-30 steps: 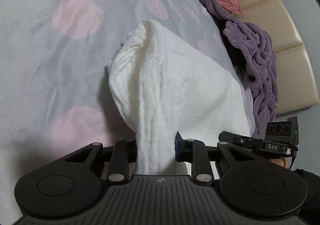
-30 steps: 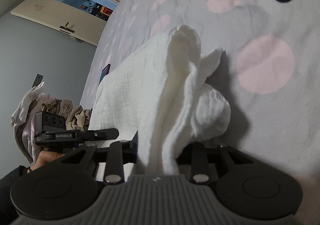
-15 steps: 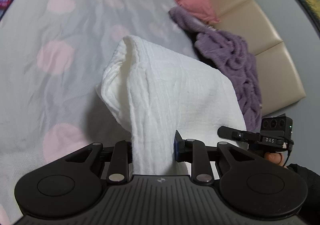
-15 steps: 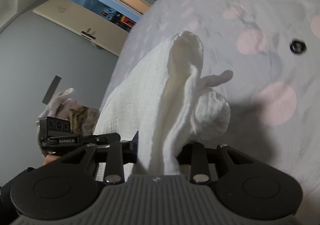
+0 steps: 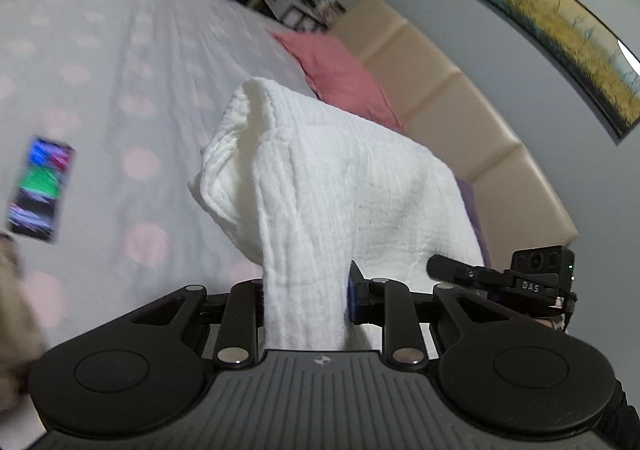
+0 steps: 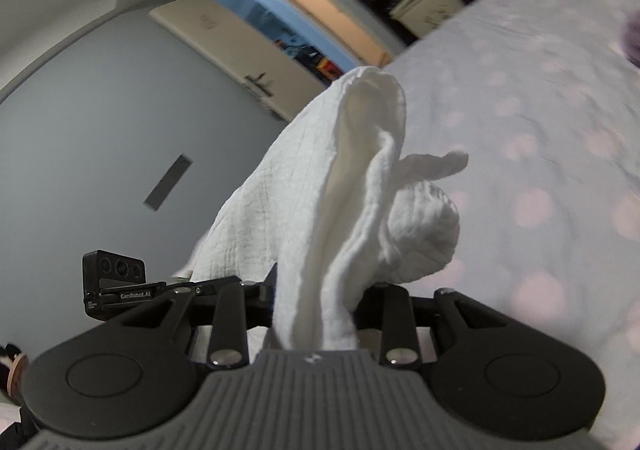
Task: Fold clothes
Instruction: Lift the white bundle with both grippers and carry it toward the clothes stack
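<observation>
A white crinkled cloth [image 5: 340, 186] hangs in the air between my two grippers, above the bed. My left gripper [image 5: 306, 302] is shut on one end of it. My right gripper [image 6: 316, 302] is shut on the other end of the same white cloth [image 6: 344, 186], with a bunched fold and a small flap sticking out to its right. The right gripper's body shows in the left wrist view [image 5: 516, 282] at the cloth's far side, and the left gripper's body shows in the right wrist view [image 6: 120, 286].
The bed has a pale grey sheet with pink dots [image 5: 100, 90]. A pink pillow [image 5: 340, 74] and a beige padded headboard [image 5: 460, 102] lie beyond. A phone with a lit screen [image 5: 40, 186] lies on the sheet at left. A doorway [image 6: 304, 6] shows past the bed.
Both grippers have risen and tilted up with the cloth, lifting it clear of the bed. The room's walls, headboard and door have come into view.
</observation>
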### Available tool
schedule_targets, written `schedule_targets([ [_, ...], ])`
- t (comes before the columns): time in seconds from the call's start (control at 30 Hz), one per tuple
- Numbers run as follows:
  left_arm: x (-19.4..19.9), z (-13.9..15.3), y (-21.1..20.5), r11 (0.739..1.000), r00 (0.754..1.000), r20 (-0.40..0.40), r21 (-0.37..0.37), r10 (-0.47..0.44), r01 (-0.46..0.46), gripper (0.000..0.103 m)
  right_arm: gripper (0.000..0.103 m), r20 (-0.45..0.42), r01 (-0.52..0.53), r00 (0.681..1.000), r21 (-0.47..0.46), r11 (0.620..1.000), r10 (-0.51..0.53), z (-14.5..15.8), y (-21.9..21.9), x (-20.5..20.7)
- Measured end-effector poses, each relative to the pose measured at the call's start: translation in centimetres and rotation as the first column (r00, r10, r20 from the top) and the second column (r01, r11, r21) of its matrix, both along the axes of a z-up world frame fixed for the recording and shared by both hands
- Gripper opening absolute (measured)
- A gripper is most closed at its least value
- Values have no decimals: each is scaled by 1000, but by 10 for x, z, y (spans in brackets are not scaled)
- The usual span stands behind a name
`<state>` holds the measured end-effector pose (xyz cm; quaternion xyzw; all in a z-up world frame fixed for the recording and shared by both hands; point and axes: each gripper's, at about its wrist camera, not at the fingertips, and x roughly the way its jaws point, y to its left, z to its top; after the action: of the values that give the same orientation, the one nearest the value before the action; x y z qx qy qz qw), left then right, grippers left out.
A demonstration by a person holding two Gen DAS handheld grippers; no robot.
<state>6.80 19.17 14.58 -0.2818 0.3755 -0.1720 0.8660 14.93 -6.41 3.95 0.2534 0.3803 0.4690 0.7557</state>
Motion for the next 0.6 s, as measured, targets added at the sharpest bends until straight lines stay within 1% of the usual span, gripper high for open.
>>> schedule_targets([
  [0.17,-30,59,62,994,995,13,35,99,-100,22,33,32,-102,994,-17,995,102,57,75,4],
  [0.27,-53,97,101,985,986,31,62,162,-164,22,33,33,-150,988,-22,988,151,86,128,4],
  [0.33,-68,117,123,976,977,44,63,208,-210,22,33,33,-180,983,-12,984,180,102,162,1],
  [0.43,-91,139,159,955,957,63,73,282,-286,22,33,31,-221,975,-5,975,221,121,212,-4],
  [0.6,-117,152,204,918,920,67,74,386,-390,22,33,17,-277,961,-7,961,277,142,286,-13],
])
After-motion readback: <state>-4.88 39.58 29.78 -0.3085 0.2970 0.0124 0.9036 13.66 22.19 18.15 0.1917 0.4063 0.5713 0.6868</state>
